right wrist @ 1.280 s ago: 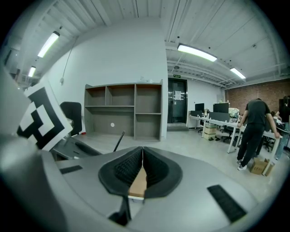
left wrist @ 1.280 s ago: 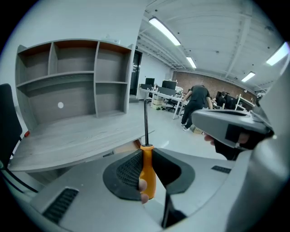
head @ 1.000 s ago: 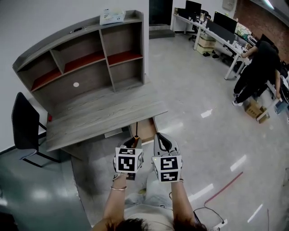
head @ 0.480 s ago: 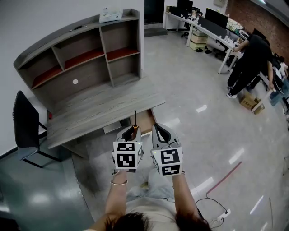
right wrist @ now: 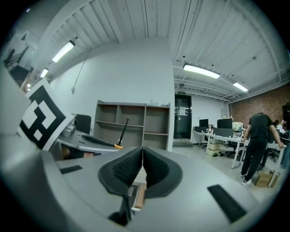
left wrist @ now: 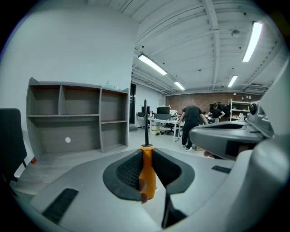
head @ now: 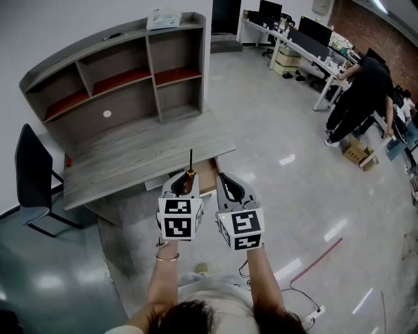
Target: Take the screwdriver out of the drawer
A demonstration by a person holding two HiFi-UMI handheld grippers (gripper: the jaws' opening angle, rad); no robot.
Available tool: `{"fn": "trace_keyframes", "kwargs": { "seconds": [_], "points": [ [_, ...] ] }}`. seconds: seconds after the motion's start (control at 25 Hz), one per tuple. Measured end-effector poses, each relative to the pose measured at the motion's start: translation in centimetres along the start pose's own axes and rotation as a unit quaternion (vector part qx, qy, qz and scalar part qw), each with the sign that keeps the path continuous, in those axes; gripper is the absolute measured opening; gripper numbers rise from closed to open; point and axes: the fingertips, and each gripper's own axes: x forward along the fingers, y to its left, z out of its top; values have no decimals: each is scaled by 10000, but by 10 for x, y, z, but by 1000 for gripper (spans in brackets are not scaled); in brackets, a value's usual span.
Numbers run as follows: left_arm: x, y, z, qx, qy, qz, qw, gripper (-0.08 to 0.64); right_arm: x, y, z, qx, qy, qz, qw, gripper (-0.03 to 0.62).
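Observation:
My left gripper is shut on a screwdriver with an orange handle, its dark shaft pointing up past the desk's front edge. In the left gripper view the orange handle stands upright, pinched between the black pads of the left gripper. Just to its right, my right gripper is shut with nothing in it. The right gripper view shows the right gripper with its pads pressed together, and the screwdriver off to the left. The open wooden drawer lies under the desk, partly hidden behind both grippers.
A grey desk carries a shelf unit with a small box on top. A black chair stands at the left. A person in black bends over at tables at the far right. Cables lie on the glossy floor.
Both grippers have risen together, and the screwdriver in the left one now sticks up in front of the desk edge, higher above the drawer than before.

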Motion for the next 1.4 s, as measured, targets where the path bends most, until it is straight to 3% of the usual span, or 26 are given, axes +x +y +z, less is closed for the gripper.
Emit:
{"fn": "trace_keyframes", "kwargs": {
  "seconds": [0.52,1.4],
  "points": [
    [-37,-46,15,222,-416,184,9987,77,-51,-20,12,-34,-138,133,9998,28],
    [-131,-148,33,849,-1259,401,9876,77,-174,-40,20,-179,-468,234,9985,28]
  ]
}}
